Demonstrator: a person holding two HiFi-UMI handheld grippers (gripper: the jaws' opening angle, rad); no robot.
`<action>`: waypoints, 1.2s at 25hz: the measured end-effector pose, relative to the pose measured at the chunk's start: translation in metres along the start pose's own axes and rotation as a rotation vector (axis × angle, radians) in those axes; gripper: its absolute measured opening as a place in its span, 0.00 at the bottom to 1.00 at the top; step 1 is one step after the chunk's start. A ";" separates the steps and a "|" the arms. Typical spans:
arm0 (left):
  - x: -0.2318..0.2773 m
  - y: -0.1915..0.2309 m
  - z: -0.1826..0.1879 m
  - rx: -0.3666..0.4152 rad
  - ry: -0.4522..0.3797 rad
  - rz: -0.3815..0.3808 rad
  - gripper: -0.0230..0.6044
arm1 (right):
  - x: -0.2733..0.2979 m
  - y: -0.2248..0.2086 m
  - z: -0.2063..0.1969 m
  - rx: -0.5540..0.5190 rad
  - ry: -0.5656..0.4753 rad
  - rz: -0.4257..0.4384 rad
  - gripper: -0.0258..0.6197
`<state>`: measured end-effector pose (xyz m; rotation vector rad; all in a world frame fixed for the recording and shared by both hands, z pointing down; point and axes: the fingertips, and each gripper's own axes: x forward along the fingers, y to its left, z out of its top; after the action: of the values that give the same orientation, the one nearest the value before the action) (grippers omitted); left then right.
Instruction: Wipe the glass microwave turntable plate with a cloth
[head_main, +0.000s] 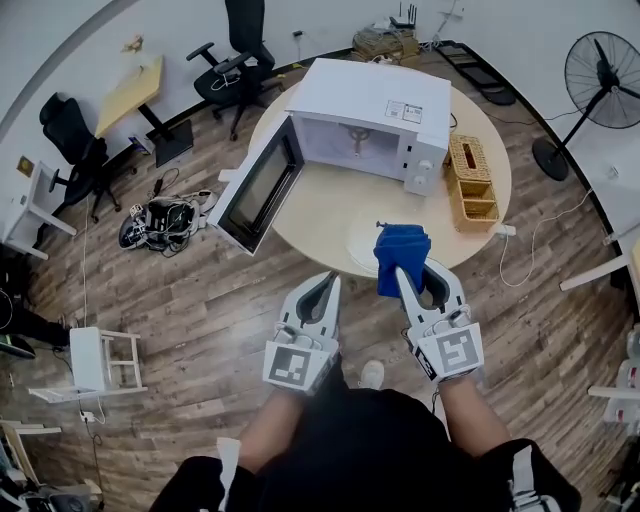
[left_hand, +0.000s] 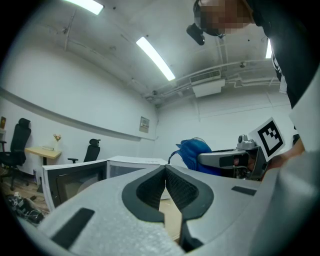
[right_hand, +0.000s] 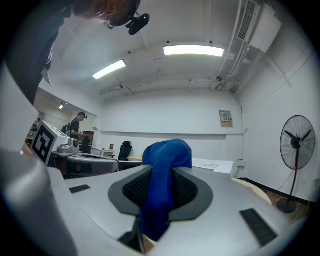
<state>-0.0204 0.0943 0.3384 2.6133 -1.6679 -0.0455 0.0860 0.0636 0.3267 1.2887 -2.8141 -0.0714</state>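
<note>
Head view: a round table (head_main: 322, 228) is seen with a white microwave (head_main: 372, 112) set toward its 12 o'clock side, and the door (head_main: 258, 188) is swung wide open toward 9 o'clock. A wicker basket (head_main: 470, 180) is placed at the table's 3 o'clock edge, just beside the microwave. The glass turntable plate (head_main: 358, 252) is laid flat on the tabletop at the 6 o'clock edge, out of the oven and nearest the person. The right gripper (head_main: 408, 280) is held over the plate's 3 o'clock side, and a blue cloth (head_main: 401, 247) is pinched in its jaws; whether the cloth is touching the glass cannot be told. In the right gripper view the jaws are seen closed onto the cloth (right_hand: 162, 185), which is bunched above the pads and hangs down between them. The left gripper (head_main: 325, 283) is held at the 7 o'clock side of the plate, off the table edge and over the wooden floor (head_main: 180, 330). In the left gripper view its jaws (left_hand: 165, 170) are seen pressed together at the tips, with nothing held between them. A standing fan (head_main: 600, 85) is noted at 2 o'clock of the table, and an office chair (head_main: 238, 50) at 11 o'clock.
</note>
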 end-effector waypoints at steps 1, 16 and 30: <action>0.008 0.007 0.001 0.002 0.000 -0.007 0.05 | 0.008 -0.003 0.001 0.003 0.003 -0.005 0.17; 0.113 0.085 0.002 0.027 0.024 -0.185 0.05 | 0.110 -0.054 -0.030 0.066 0.056 -0.142 0.17; 0.156 0.131 -0.041 0.033 0.094 -0.250 0.05 | 0.162 -0.063 -0.089 0.088 0.229 -0.162 0.17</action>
<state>-0.0715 -0.1011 0.3855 2.7844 -1.3177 0.0970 0.0335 -0.1020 0.4148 1.4396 -2.5444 0.1847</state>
